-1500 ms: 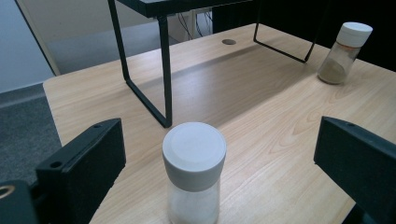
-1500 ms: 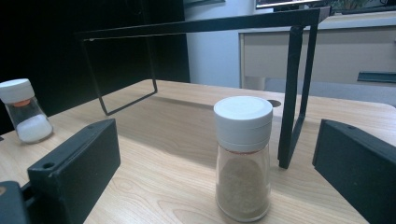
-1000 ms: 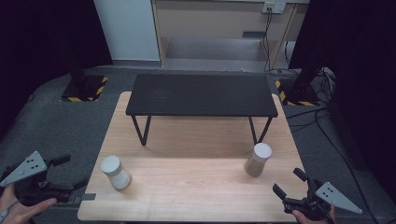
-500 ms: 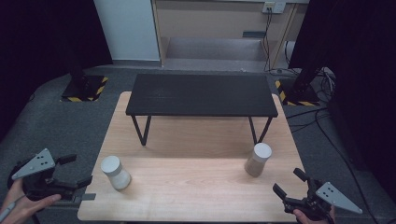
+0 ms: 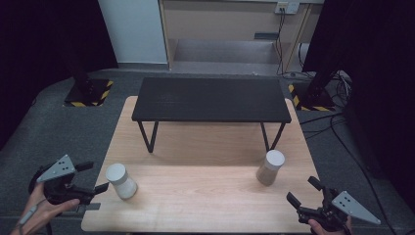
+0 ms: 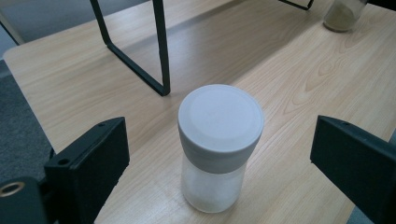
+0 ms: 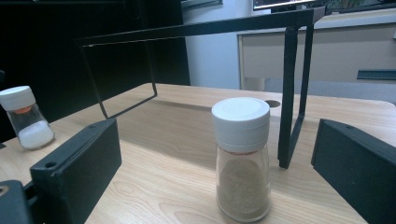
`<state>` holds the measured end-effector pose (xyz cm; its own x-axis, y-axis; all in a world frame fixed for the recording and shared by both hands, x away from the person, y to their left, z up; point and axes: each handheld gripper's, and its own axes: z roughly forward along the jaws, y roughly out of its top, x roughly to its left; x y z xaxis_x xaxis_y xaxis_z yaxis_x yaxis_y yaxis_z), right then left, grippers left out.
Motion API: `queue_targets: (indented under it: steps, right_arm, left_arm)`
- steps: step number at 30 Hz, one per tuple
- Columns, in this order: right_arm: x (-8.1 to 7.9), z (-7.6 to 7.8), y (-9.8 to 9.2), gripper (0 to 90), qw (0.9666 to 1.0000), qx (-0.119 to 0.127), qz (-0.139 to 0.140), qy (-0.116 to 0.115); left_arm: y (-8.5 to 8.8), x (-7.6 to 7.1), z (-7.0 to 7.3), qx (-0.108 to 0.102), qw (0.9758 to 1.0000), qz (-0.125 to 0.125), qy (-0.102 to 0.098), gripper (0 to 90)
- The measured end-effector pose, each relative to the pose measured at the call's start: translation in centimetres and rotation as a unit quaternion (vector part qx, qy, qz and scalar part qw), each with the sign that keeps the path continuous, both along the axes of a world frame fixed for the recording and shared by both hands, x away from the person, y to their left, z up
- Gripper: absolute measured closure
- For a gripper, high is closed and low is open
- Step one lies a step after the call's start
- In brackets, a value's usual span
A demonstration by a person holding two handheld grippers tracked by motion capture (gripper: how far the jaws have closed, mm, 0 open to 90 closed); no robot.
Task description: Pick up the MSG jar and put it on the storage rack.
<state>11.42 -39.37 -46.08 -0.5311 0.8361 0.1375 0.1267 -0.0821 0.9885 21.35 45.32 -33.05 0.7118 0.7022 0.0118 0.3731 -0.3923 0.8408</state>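
Observation:
A clear shaker with a white cap and white contents (image 5: 120,180) stands near the left front of the wooden table (image 5: 195,196). My left gripper (image 5: 98,176) is just left of it and open. Its jaws have just been closing a little; in the left gripper view the shaker (image 6: 219,144) stands in the gap's line with neither pad touching it. A second white-capped shaker with brownish powder (image 5: 270,167) stands at the right. My right gripper (image 5: 301,188) is open in front of it, and that shaker (image 7: 242,158) stands ahead of the jaws, apart from them.
A low black table on thin metal legs (image 5: 210,98) stands on the far half of the wooden table. Its legs (image 6: 161,51) rise just behind the white shaker. Grey floor surrounds the table, with cables at the right.
My left gripper has moved right and lower, up to the shaker with white contents. The right gripper and both shakers have kept still.

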Motion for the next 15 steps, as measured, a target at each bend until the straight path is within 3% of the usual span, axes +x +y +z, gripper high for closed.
queue_targets:
  steps: [8, 15]
  right_arm:
    - [0.0, 0.0, 0.0, 2.1, 1.0, -0.001, -0.001, -0.001]
    - [0.0, -0.1, -0.1, 2.1, 1.0, 0.003, -0.002, 0.0]
  left_arm:
    - [-1.0, 1.3, -1.2, 0.001, 0.9998, -0.003, 0.017, 6.1]
    - [-1.5, 1.9, -2.1, -0.002, 0.9998, -0.006, 0.021, 8.8]
